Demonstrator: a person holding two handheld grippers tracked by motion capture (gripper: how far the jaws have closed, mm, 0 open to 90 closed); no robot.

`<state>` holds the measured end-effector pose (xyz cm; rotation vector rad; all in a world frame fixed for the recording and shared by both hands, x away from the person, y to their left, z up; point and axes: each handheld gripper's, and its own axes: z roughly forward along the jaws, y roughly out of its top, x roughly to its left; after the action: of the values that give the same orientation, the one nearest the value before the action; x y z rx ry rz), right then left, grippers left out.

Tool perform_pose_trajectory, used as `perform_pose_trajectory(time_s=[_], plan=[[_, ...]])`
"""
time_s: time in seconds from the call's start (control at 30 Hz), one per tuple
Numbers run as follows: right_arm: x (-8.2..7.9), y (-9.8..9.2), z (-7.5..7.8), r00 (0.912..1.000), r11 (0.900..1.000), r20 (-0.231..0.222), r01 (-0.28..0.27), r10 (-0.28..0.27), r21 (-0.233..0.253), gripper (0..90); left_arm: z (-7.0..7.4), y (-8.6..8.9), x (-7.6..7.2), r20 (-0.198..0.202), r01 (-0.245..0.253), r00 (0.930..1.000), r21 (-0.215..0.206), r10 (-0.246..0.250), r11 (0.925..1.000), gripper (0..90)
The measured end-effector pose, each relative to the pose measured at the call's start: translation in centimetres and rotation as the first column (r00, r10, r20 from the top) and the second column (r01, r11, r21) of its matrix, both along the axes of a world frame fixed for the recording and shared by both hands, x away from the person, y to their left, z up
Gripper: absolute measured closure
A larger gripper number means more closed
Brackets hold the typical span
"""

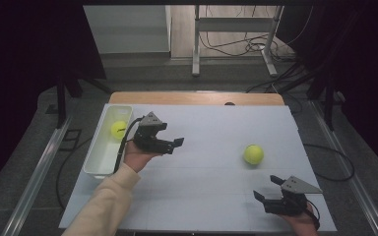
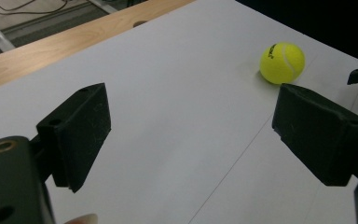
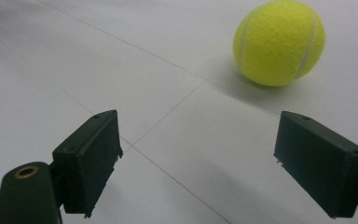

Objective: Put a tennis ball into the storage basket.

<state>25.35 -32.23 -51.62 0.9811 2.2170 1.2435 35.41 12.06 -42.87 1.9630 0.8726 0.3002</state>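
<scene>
Covering most of the wooden table (image 1: 197,98) is a white sheet (image 1: 211,132) marked with thin straight lines, and only a strip of bare wood shows along the far edge. A tennis ball (image 1: 253,154) rests on the sheet toward the right side, well apart from both grippers. The right gripper (image 1: 268,188) sits near the front right corner with its jaws spread wide and empty, the ball ahead of it and a little to one side. The left gripper (image 1: 175,145) hovers just beside a white tub (image 1: 98,150) at the left edge, jaws also wide apart and holding nothing. A second tennis ball (image 1: 118,129) lies inside the tub, toward its far end. Beyond the table is a grey floor (image 1: 142,73) with loose cables (image 1: 248,46) and the metal legs of a stand (image 1: 234,24); dark curtains close off both sides.
</scene>
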Motion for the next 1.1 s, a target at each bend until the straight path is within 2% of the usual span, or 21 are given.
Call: perform_pose_trajectory(time_s=[0.43, 0.6, 1.1], plan=[[0.0, 0.0, 0.0, 1.0000, 1.000, 0.002, -0.001, 0.001, -0.001, 15.0, -1.0, -2.9, 0.4, -0.018, 0.045, 0.9989, 0.011, -0.045, 0.9989, 12.5], [0.0, 0.0, 0.0, 1.0000, 1.000, 0.002, 0.000, 0.000, -0.002, 15.0, -1.1, -3.7, 0.5, -0.023, 0.062, 0.9978, 0.026, -0.062, 0.9977, 12.5], [0.0, 0.0, 0.0, 1.0000, 1.000, 0.002, 0.000, 0.000, -0.001, 15.0, -1.4, -5.6, 0.7, -0.031, 0.090, 0.9955, 0.027, -0.089, 0.9956, 12.7]])
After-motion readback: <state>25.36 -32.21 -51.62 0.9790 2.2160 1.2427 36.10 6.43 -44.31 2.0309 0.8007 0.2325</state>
